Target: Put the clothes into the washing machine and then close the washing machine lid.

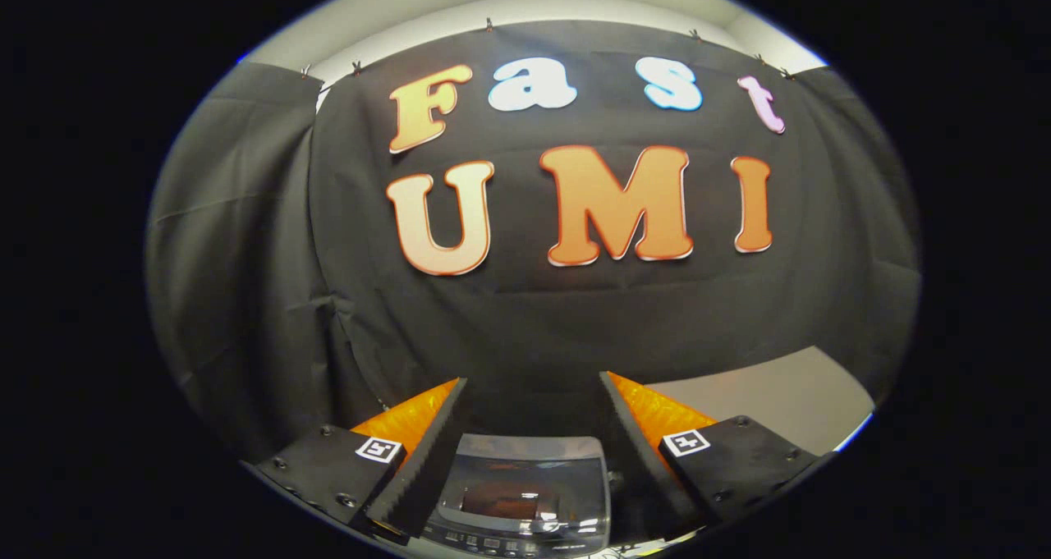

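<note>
Here, the black cloth wall [534,329] stands big, far beyond the gripper [534,395]. A pale tabletop [780,395] lies just past the right finger. The washing machine [525,501] sits low between the fingers, its clear lid [525,477] down. The gripper is wide apart, holding nothing.

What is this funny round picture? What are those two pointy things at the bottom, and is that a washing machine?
A small camera rides on a claw that a person carries by hand, so you see what the claw sees. The wide lens bends the picture round. The two pointy things are the claw's fingers, spread apart and holding nothing. Between them, low down, is the top of a washing machine with a see-through lid that looks shut and a row of buttons. Behind hangs the booth's black cloth wall. I can't spot any clothes here.
</note>
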Demonstrator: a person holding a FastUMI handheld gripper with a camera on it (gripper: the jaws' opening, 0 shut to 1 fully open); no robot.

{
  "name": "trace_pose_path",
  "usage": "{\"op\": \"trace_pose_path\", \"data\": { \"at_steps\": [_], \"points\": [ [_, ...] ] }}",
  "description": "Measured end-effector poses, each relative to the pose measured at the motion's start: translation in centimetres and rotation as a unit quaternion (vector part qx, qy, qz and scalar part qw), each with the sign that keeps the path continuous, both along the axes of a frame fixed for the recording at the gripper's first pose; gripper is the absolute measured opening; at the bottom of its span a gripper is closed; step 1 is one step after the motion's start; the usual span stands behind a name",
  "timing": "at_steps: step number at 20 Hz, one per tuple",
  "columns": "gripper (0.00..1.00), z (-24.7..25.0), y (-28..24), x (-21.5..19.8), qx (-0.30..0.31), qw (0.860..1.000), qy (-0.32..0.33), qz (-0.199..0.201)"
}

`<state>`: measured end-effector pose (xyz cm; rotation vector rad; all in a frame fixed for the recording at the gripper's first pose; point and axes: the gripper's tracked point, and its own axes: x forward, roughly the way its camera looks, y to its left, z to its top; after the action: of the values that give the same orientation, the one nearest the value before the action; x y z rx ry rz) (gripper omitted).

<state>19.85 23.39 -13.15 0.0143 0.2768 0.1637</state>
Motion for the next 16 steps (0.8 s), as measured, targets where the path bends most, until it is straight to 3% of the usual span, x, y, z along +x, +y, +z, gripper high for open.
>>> {"op": "trace_pose_path", "data": {
  "at_steps": [9,16],
  "points": [
    [1.00,8.0,-7.6,-3.4,-0.025,0.996,-0.066,-0.048],
    [1.00,11.2,-10.4,-5.1,-0.041,0.992,-0.100,-0.068]
  ]
}}
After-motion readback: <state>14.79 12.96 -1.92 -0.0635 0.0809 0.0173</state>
